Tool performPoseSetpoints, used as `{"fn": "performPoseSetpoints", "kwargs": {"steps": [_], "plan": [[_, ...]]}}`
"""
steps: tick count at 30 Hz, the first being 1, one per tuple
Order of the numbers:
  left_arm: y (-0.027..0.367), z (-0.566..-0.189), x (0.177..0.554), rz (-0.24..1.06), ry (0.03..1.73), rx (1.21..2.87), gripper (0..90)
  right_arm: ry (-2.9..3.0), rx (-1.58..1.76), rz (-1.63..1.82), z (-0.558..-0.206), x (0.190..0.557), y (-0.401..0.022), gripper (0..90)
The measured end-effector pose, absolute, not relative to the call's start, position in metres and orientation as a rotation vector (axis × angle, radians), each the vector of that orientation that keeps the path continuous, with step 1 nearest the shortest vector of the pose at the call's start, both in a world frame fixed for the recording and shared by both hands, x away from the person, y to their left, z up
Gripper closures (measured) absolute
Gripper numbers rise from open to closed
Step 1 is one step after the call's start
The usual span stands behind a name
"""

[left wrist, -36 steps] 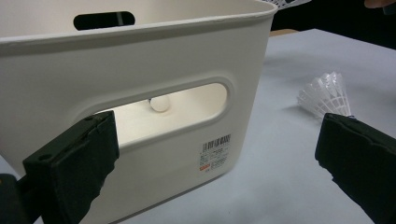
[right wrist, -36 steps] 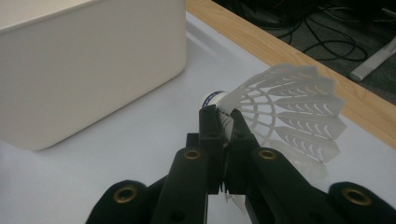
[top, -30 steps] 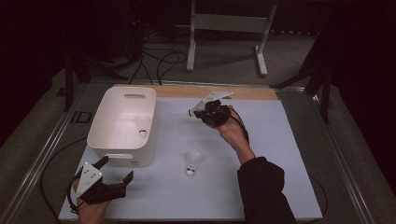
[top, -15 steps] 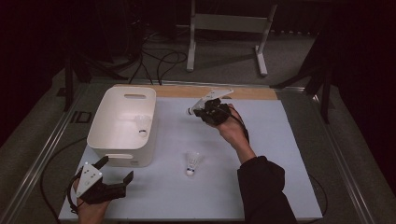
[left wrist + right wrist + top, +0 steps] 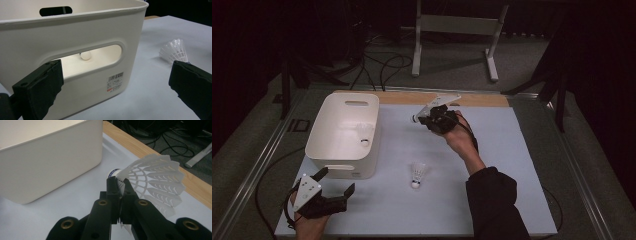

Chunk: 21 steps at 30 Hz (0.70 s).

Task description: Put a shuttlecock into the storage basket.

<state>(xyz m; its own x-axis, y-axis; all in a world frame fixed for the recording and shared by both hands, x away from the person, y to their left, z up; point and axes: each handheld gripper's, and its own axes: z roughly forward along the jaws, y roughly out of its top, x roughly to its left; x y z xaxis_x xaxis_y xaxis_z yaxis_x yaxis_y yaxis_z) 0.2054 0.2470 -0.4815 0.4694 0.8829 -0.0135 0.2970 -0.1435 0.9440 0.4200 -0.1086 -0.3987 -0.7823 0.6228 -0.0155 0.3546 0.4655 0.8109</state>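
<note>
My right gripper [image 5: 419, 118] [image 5: 120, 183] is held above the table's far middle, to the right of the white bin [image 5: 343, 150]. It is shut on the skirt of a white shuttlecock [image 5: 152, 182], whose cork points toward the bin's wall [image 5: 50, 167]. A second shuttlecock [image 5: 417, 174] [image 5: 175, 50] lies on the table near the middle. A third [image 5: 362, 134] lies inside the bin, and its cork [image 5: 85, 55] shows through the handle slot. My left gripper [image 5: 336, 181] rests at the front left, open and empty, facing the bin's near wall [image 5: 82, 32].
The light blue table top [image 5: 512, 165] has a wooden strip [image 5: 482, 99] along its far edge. Behind it a metal stand [image 5: 452, 30] and cables [image 5: 382, 65] sit on the floor. The right forearm [image 5: 482, 175] reaches in from the front.
</note>
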Motion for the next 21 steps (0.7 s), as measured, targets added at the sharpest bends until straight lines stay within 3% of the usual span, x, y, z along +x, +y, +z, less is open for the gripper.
{"fn": "performPoseSetpoints", "kwargs": {"steps": [21], "plan": [[0.247,-0.481,0.205,0.709,1.022,1.688,0.2,2.394,0.807,1.204,-0.386,0.418,-0.107,88.4]]}}
